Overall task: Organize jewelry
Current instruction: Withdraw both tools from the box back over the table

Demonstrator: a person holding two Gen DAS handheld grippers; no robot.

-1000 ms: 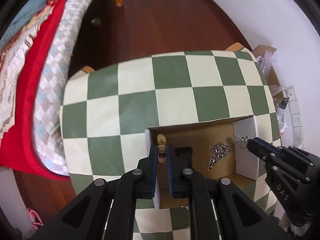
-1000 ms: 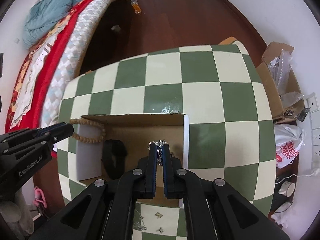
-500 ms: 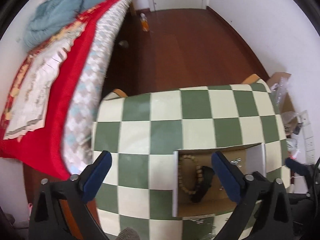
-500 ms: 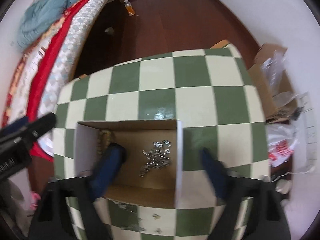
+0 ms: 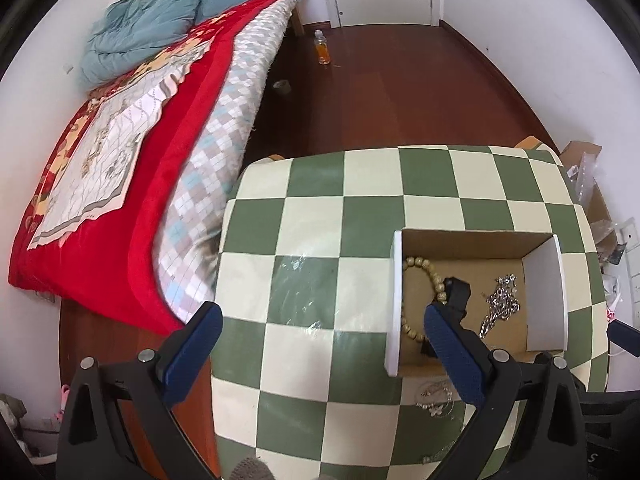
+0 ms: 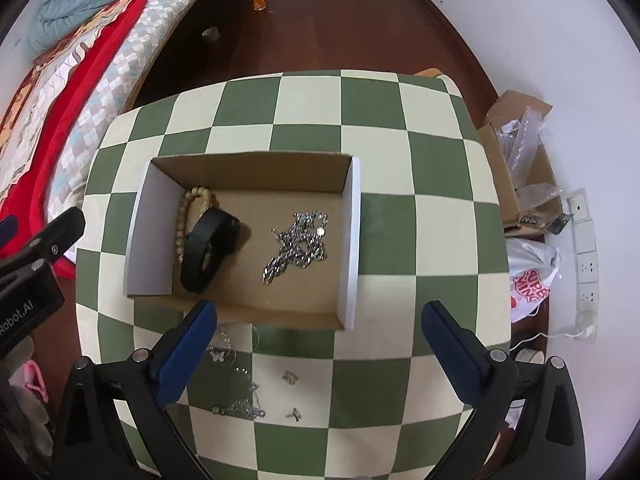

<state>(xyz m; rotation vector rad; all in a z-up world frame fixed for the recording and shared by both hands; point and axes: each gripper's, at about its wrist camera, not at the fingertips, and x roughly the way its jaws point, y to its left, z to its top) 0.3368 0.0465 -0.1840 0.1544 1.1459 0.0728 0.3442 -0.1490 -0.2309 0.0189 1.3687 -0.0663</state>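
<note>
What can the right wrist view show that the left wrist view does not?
Only the right wrist view shows the small charms and thin chains clearly on the checkered table, and the plastic bag. Only the left wrist view shows the whole red bedcover. Both show the cardboard box holding the bead bracelet, black band and silver chain.

In the left wrist view, the gripper's right finger (image 5: pixel 452 354) covers the lower part of the black band (image 5: pixel 458 296) and bead bracelet (image 5: pixel 424 280). At bottom right, thin chains (image 5: pixel 434 394) on the tablecloth are too small to tell apart. In the right wrist view, the small charms (image 6: pixel 290 377) at lower centre stay indistinct, and the bag's red lettering (image 6: pixel 532 286) at right is partly cut off.
</note>
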